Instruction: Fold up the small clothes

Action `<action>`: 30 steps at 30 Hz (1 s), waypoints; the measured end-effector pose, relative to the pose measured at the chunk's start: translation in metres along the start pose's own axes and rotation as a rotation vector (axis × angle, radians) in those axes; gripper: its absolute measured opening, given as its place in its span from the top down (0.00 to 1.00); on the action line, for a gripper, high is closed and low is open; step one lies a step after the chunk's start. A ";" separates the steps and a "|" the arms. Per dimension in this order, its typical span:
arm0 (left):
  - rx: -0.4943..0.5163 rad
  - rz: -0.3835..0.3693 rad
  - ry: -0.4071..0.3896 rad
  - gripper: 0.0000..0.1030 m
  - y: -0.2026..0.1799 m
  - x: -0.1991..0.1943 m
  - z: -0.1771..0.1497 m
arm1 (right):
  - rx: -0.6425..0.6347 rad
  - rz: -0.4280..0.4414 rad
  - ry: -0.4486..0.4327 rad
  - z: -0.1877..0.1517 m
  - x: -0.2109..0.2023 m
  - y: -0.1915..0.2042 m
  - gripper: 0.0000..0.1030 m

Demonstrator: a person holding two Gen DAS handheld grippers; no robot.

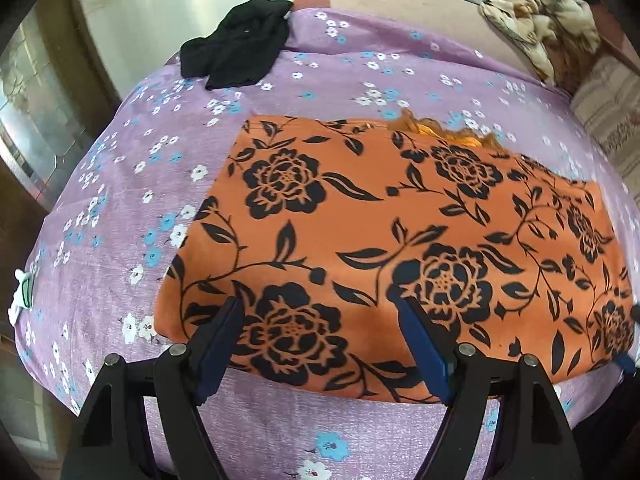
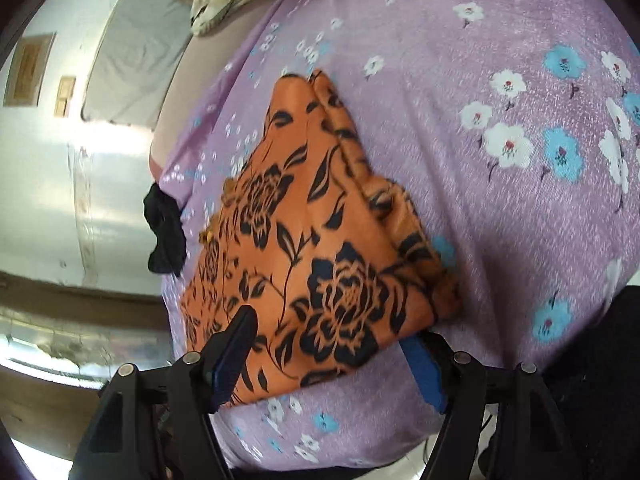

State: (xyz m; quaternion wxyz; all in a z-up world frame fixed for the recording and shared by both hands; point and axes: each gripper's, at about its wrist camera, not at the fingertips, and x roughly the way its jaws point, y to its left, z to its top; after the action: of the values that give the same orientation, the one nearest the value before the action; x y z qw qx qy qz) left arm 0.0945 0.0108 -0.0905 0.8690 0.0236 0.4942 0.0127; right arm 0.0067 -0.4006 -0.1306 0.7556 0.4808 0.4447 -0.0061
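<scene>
An orange garment with black flower print lies folded flat on a purple flowered bedsheet. My left gripper is open, its blue-padded fingers over the garment's near edge. In the right wrist view the same garment lies with stacked folded layers on its right side. My right gripper is open around the garment's near corner: the left finger lies on top of the cloth and the right finger sits under or beside its edge.
A black garment lies crumpled at the far left edge of the bed, also in the right wrist view. A beige patterned bundle sits at the far right. The bed edge drops off at left to a shiny floor.
</scene>
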 end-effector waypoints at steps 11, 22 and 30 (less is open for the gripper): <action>-0.002 0.001 0.017 0.22 -0.001 0.008 0.001 | -0.048 -0.050 -0.017 0.005 0.006 0.012 0.27; -0.004 -0.003 0.013 0.22 -0.005 0.010 0.002 | -0.017 -0.070 -0.020 -0.002 0.002 0.004 0.27; -0.008 -0.004 0.015 0.22 -0.006 0.012 0.002 | -0.013 -0.061 -0.057 0.012 0.004 0.007 0.28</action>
State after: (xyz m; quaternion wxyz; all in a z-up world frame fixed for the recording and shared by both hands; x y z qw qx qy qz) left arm 0.1027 0.0051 -0.1000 0.8654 0.0189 0.5005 0.0131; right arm 0.0204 -0.4036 -0.1266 0.7708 0.4616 0.4373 -0.0398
